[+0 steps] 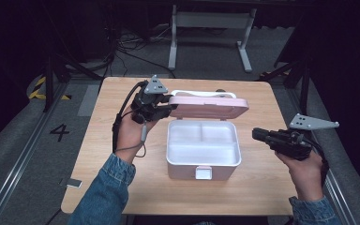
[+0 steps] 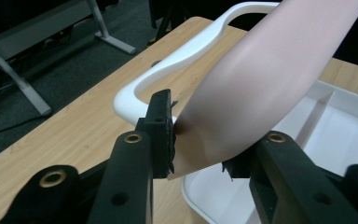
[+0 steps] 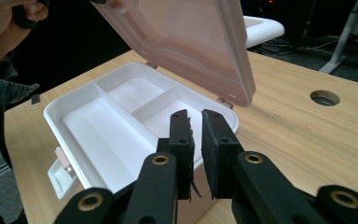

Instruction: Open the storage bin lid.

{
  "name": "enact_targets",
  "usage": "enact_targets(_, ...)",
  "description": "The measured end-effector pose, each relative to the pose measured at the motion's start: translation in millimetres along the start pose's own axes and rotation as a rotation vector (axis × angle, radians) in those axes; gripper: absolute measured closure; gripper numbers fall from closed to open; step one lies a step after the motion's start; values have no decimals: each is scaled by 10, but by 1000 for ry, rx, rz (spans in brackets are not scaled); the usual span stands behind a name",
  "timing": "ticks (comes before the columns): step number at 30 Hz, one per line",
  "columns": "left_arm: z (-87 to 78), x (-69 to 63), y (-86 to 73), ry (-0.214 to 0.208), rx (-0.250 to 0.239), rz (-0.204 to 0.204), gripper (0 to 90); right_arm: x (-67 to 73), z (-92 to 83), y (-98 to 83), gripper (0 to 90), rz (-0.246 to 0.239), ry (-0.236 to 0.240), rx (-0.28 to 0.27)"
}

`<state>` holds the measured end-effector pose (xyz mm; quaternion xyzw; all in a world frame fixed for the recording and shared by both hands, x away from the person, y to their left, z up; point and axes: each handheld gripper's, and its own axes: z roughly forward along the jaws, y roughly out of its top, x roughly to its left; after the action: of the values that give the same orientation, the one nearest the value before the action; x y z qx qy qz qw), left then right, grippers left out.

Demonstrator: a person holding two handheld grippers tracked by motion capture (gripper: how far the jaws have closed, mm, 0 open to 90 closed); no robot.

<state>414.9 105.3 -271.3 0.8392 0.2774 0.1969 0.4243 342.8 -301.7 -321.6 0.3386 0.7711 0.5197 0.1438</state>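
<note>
High view: the left gripper [image 1: 161,110] pinches the pink lid [image 1: 209,106], half raised over the white box [image 1: 203,149] mid-table. Left gripper view: pads clamp the lid's edge. Right gripper view: the right gripper [image 3: 196,122] sits beside the box, jaws narrowly apart, holding nothing. Looks like mid-opening; next, swing the lid back.

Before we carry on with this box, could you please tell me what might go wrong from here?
1. The left hand-held gripper pinches only one corner of the raised pink plastic lid; it could slip and drop onto the white plastic compartment box.
2. The right hand-held gripper holds nothing, so the box is unsteadied and could slide or tip on the wooden table.
</note>
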Motion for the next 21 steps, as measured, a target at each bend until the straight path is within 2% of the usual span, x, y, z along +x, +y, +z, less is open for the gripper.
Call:
enact_targets(4, 35, 42, 56, -1, 10, -3, 722, -24, -21, -24, 778, -9, -24, 11)
enact_targets(11, 111, 205, 141, -46, 22, -42, 733, -59, -57, -82, 721, 0, -48, 27)
enact_targets(21, 207, 385, 231, -91, 61, -82, 742, -164, -94, -187, 667, 41, -78, 62)
